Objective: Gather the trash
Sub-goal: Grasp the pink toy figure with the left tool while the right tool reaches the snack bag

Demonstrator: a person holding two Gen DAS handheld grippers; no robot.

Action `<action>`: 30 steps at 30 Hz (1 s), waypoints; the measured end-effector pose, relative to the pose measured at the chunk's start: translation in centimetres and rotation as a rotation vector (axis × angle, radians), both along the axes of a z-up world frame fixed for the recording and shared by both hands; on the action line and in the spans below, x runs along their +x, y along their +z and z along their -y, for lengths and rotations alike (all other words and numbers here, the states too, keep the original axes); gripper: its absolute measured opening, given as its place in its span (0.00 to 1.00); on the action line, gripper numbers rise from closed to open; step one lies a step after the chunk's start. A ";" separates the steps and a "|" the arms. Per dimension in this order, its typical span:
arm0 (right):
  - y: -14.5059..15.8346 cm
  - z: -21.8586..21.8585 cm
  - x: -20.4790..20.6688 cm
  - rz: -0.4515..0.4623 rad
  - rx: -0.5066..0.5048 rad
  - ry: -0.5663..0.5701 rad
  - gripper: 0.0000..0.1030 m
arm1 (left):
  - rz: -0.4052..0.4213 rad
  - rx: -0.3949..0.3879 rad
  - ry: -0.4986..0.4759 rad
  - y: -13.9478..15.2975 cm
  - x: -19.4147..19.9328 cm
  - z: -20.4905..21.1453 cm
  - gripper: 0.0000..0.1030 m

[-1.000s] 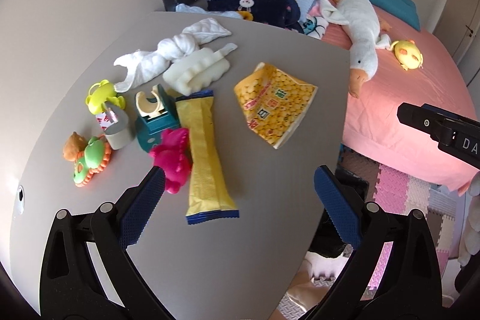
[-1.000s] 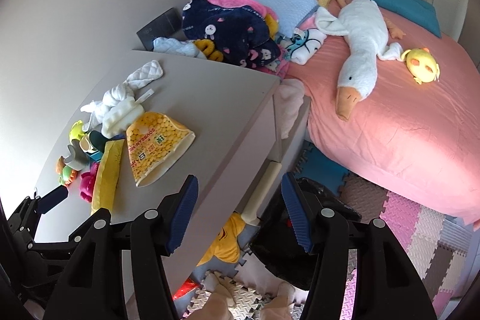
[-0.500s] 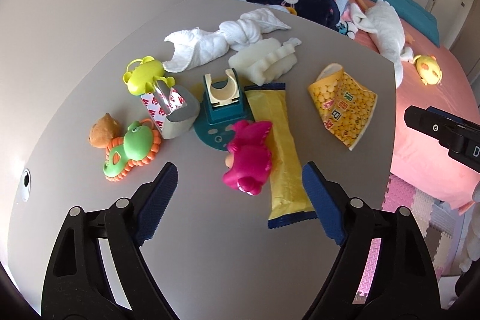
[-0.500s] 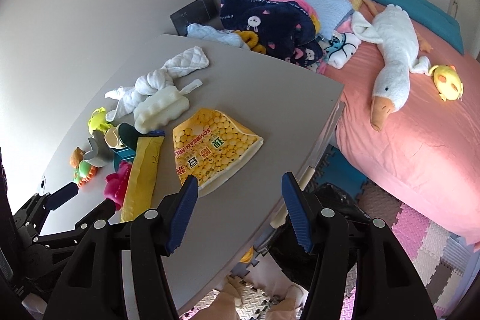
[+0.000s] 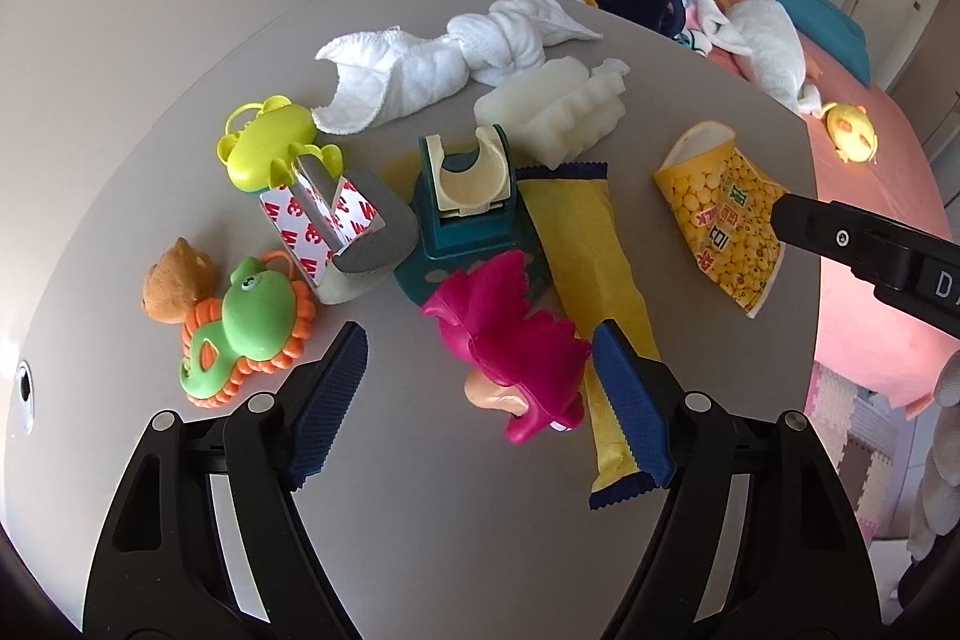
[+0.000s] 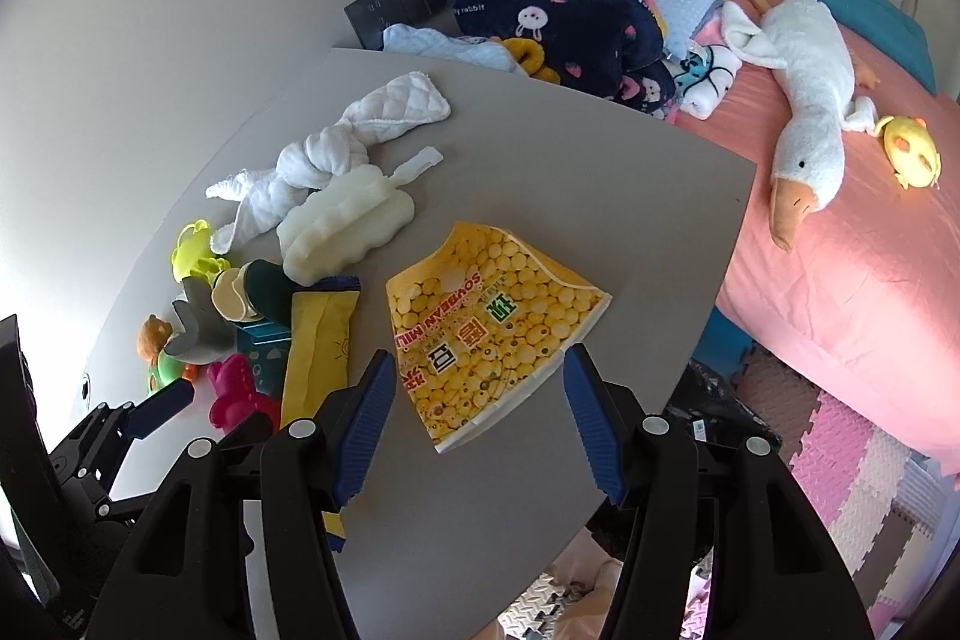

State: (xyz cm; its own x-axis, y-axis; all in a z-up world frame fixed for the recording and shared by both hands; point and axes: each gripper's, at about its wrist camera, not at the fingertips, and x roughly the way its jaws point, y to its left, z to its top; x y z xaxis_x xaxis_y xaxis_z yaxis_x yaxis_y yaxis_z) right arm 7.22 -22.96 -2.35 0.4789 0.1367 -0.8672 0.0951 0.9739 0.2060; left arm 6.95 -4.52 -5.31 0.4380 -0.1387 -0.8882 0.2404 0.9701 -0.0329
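A long yellow wrapper (image 5: pixel 585 274) (image 6: pixel 318 346) and a flattened yellow soybean-milk bag (image 5: pixel 717 220) (image 6: pixel 486 322) lie on the grey table (image 5: pixel 456 538). My left gripper (image 5: pixel 480 403) hovers low over the table and its jaws are closing. A pink toy (image 5: pixel 510 352) sits between them without touching either pad, and the right pad hangs over the wrapper. My right gripper (image 6: pixel 478 424) stands open above the near end of the bag, holding nothing. Its black body (image 5: pixel 870 250) shows at the right edge of the left wrist view.
Toys crowd the table's left: a green frog (image 5: pixel 252 316), a yellow-green clip (image 5: pixel 267 142), a teal holder (image 5: pixel 468 208), a grey piece with red-lettered tape (image 5: pixel 336 226). A white cloth (image 5: pixel 444 58) and sponge (image 5: pixel 552 112) lie behind. A pink bed (image 6: pixel 852 292) stands to the right.
Both grippers have moved in over the table and lower. The left jaws have narrowed and now straddle the pink toy. The right fingers now frame the soybean-milk bag.
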 end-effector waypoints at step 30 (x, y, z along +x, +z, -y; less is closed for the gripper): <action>-2.6 -0.7 5.8 -0.049 0.128 -0.254 0.38 | -0.001 -0.065 0.060 -0.3 -1.2 -4.5 0.40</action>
State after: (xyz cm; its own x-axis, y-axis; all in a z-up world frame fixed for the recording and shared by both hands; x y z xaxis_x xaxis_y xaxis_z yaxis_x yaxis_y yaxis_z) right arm 13.02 -22.26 -4.95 0.4694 0.1279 -0.8737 0.3456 0.8839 0.3150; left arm 5.76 -0.05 -5.63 0.4460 -0.1696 -0.8788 0.1819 0.9786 -0.0965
